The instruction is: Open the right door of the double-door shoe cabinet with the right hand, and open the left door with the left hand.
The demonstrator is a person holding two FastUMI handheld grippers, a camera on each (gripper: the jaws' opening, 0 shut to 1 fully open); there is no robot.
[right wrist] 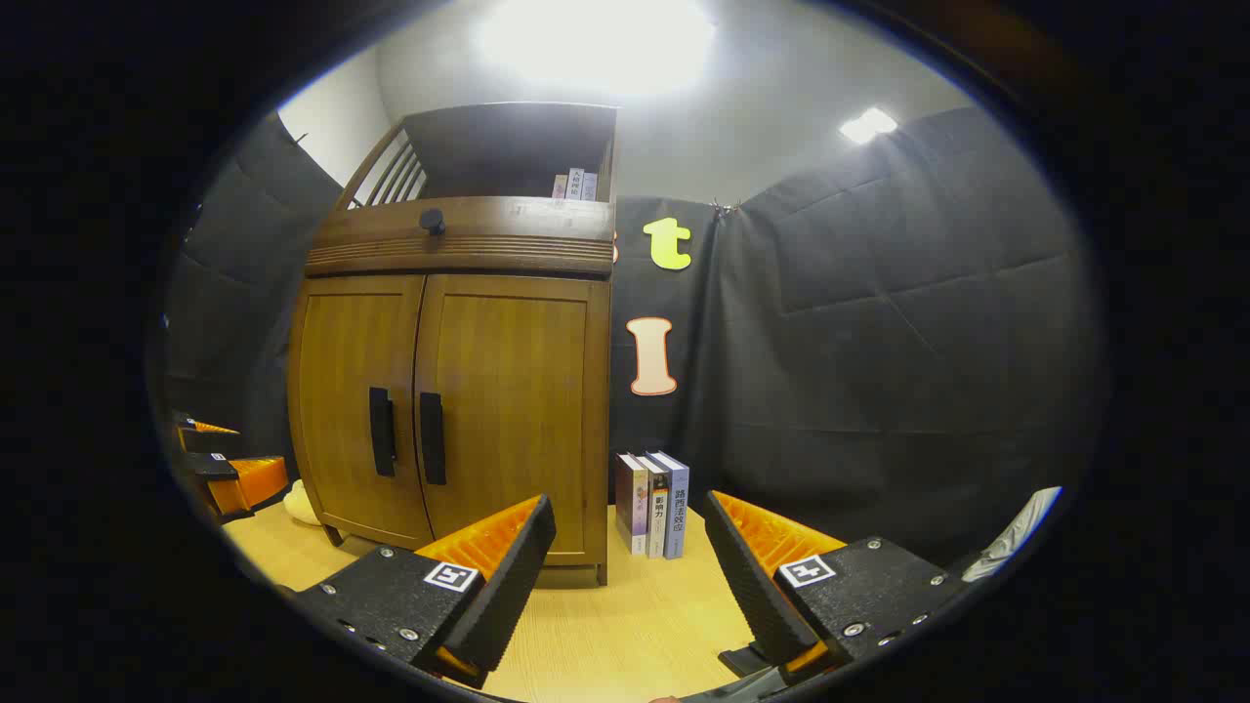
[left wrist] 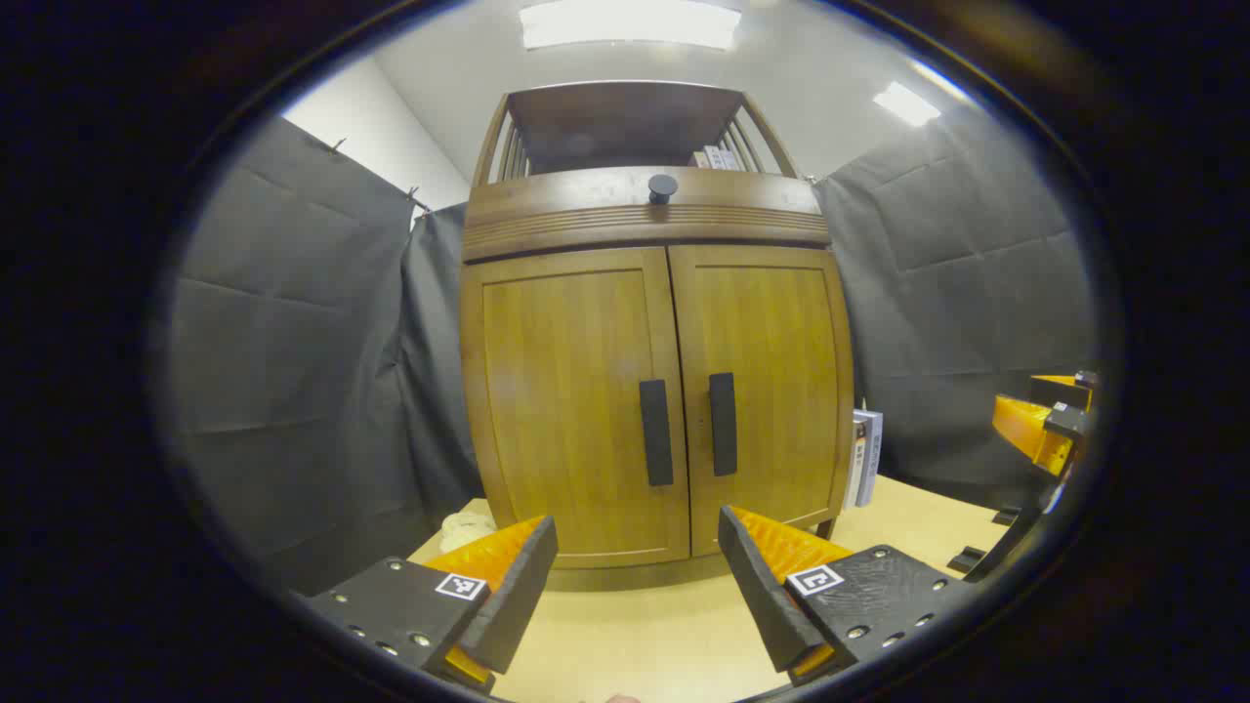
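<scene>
The shoe cabinet (left wrist: pixel 656 391) stands shut on the table (right wrist: pixel 625 635) ahead, so the right gripper (right wrist: pixel 630 566), jaws apart like the left gripper's (left wrist: pixel 638 576), should swing left and close squarely around the right door handle (right wrist: pixel 432 438).

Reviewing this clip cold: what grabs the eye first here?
The wooden shoe cabinet stands at centre on the table, both doors shut, two dark vertical handles side by side at the middle seam. The left gripper is open in front of it. In the right gripper view, upright books stand right of the cabinet, beyond the open right gripper.
</scene>
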